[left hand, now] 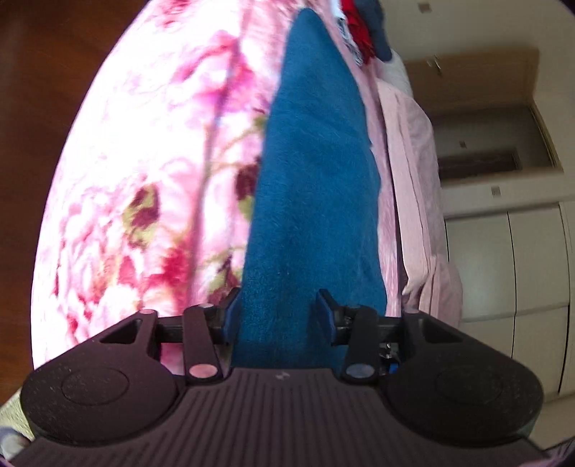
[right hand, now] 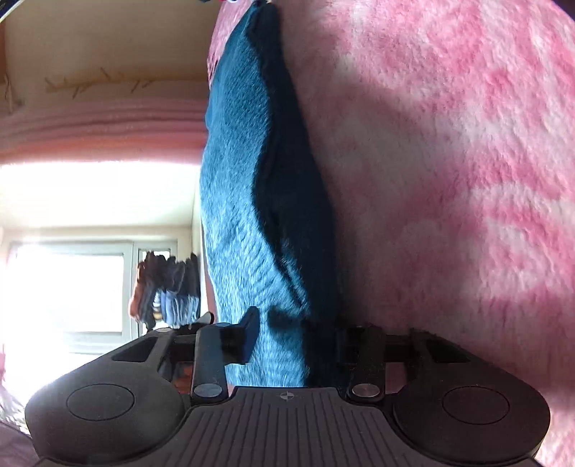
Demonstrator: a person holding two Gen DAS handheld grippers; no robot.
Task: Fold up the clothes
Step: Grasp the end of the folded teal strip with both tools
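Note:
A teal fleece garment [left hand: 316, 172] runs away from my left gripper [left hand: 278, 316], which is shut on its near edge; the cloth fills the gap between the two fingers. In the right wrist view the same teal garment [right hand: 248, 201] stretches forward from my right gripper [right hand: 291, 334], shut on its other edge, with a darker folded layer on its right side. The garment lies against a pink floral fleece blanket [left hand: 151, 172], also seen in the right wrist view [right hand: 449, 179]. Both views are rolled sideways.
A pale pink sheet [left hand: 420, 201] lies beside the blanket. Red and dark blue clothes [left hand: 366, 32] are piled at the far end. Cream cupboards [left hand: 503, 251] stand to the right. A bright window [right hand: 72, 269] with hanging clothes [right hand: 169, 291] shows to the left.

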